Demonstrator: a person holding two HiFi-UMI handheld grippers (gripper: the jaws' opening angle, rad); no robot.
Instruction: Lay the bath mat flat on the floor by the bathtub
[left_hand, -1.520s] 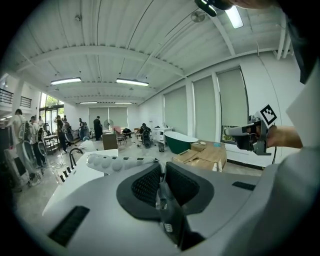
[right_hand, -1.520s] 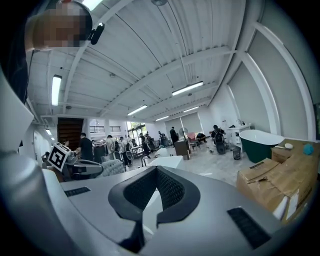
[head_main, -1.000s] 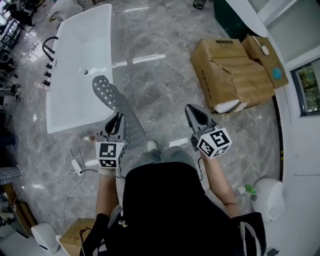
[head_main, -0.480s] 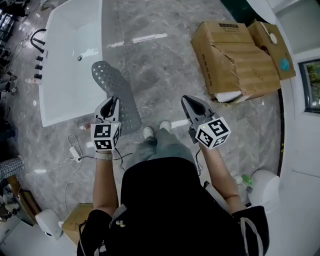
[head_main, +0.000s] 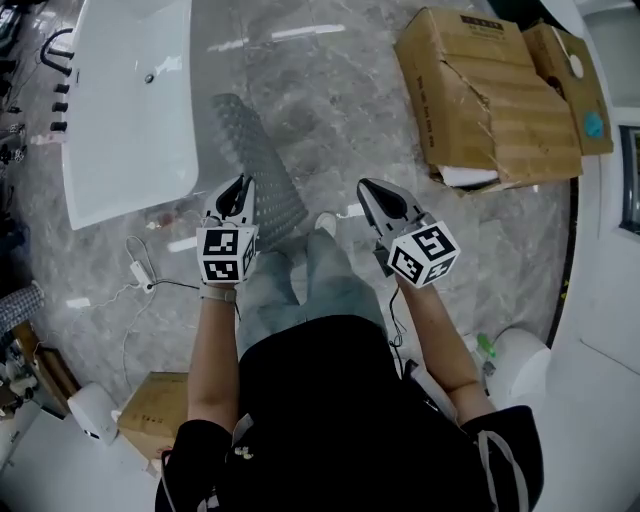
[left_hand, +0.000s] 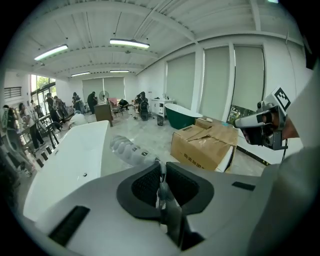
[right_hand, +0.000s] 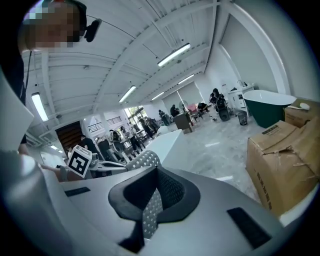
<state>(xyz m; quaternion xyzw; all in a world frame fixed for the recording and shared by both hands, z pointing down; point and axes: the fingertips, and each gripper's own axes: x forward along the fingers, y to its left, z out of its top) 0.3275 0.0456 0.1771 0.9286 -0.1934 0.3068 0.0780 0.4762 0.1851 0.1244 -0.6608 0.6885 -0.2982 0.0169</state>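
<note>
Mat first: the grey bath mat (head_main: 258, 150) is full of round holes and stretches over the floor (head_main: 330, 110) just beside the white bathtub (head_main: 130, 120). The left hand-held gripper (head_main: 240, 190) is clamped on its near edge. The right hand-held gripper (head_main: 368, 190) pinches a holey strip too. The torn cardboard box (head_main: 490, 100) shows something white inside.

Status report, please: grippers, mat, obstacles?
Left gripper shut on mat; right gripper shut. Mat runs along tub, near end lifted. Cable lies left of it; box well clear.

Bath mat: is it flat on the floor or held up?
Held up, not flat: the left gripper pinches the near end of the mat, which runs off beside the tub. Whether its far end touches the floor, cannot tell.
</note>
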